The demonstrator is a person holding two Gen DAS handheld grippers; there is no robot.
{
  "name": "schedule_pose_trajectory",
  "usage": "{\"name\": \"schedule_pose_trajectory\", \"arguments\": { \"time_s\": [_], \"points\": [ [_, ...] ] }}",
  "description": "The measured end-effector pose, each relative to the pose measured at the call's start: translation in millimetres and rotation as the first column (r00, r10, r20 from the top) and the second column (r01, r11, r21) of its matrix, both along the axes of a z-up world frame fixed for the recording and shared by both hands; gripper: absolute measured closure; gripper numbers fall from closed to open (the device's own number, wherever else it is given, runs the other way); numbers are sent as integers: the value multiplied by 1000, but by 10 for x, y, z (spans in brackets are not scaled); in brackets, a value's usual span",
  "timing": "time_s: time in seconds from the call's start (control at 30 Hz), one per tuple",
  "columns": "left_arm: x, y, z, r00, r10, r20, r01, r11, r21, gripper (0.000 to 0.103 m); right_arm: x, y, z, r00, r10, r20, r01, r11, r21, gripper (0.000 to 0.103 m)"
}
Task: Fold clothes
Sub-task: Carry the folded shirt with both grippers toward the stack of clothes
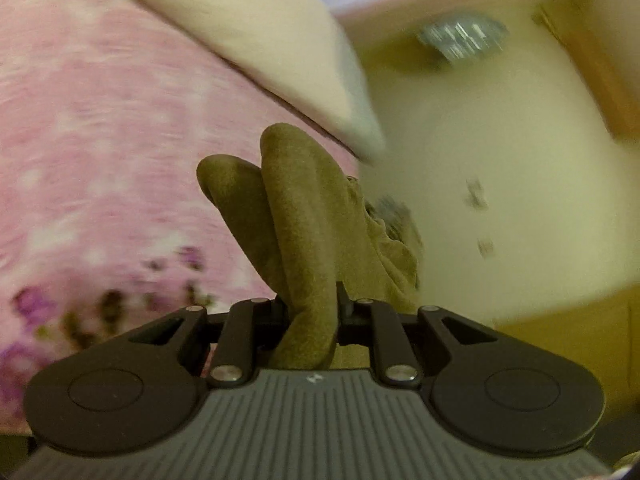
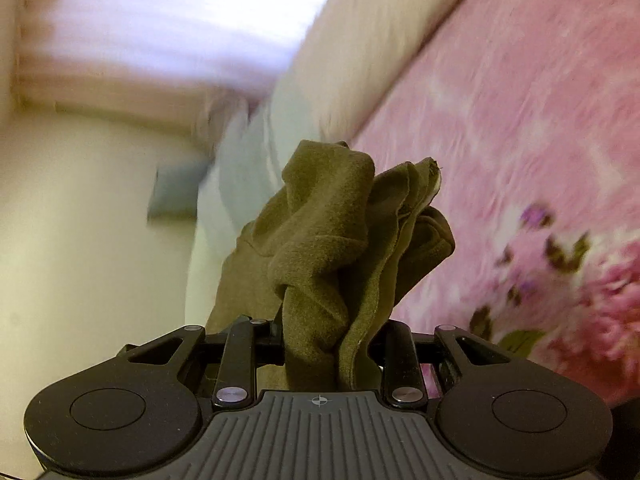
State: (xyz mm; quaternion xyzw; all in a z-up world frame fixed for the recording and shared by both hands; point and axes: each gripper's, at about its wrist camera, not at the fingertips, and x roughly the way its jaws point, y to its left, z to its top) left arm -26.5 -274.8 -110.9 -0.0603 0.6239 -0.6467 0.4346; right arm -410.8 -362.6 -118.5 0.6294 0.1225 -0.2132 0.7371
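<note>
Tongs (image 1: 312, 304) (image 2: 326, 328) both clamp seemingly one olive garment (image 2: 332, 240).

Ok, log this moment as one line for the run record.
left gripper: shut on olive garment | right gripper: shut on olive garment | pink floral bedspread behind | views motion-blurred

**Pink bedding, cream pillow, blurred room beyond**

A pink floral bedspread (image 1: 100, 140) fills the left of the left wrist view, purple blossoms near its lower edge. A cream pillow (image 1: 256, 28) lies along its far side. Right of it, a pale cream wall (image 1: 500, 140) and an orange-tan wooden frame (image 1: 592, 64), all blurred.

In the right wrist view, a bright window (image 2: 180, 16) glows far left.
</note>
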Motion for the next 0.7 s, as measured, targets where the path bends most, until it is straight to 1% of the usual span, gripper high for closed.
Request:
{"name": "schedule_pose_trajectory", "arguments": {
  "time_s": [0.07,0.17,0.27,0.33,0.37,0.47,0.6,0.7],
  "points": [
    [-283,-332,77,995,-98,-7,98,995,-22,88,-295,63,157,995,-103,1,103,995,-16,77],
    [-720,-825,181,970,-242,-14,241,969,-54,88,-779,165,308,969,-248,-3,248,968,-28,77],
    [-1244,-1191,171,940,-339,-37,337,939,-67,88,-1225,208,392,932,-363,-18,362,931,-47,77],
    [-1591,-1395,170,922,-384,-44,380,922,-72,88,-1529,188,425,905,-424,-25,422,905,-54,77],
    [-1756,-1504,167,918,-395,-45,391,917,-72,88,-1674,141,428,896,-444,-27,442,895,-55,77],
    [-2208,-1886,142,918,-394,-48,390,918,-64,88,-2100,-143,420,877,-480,-26,478,877,-49,77],
    [-2795,-2469,133,922,-385,-53,382,923,-50,88,-2735,-769,407,880,-473,-31,472,881,-46,77],
    [-3231,-3028,203,923,-382,-49,379,924,-59,88,-3270,-1274,514,882,-470,-29,467,881,-67,77]
  ]
}}
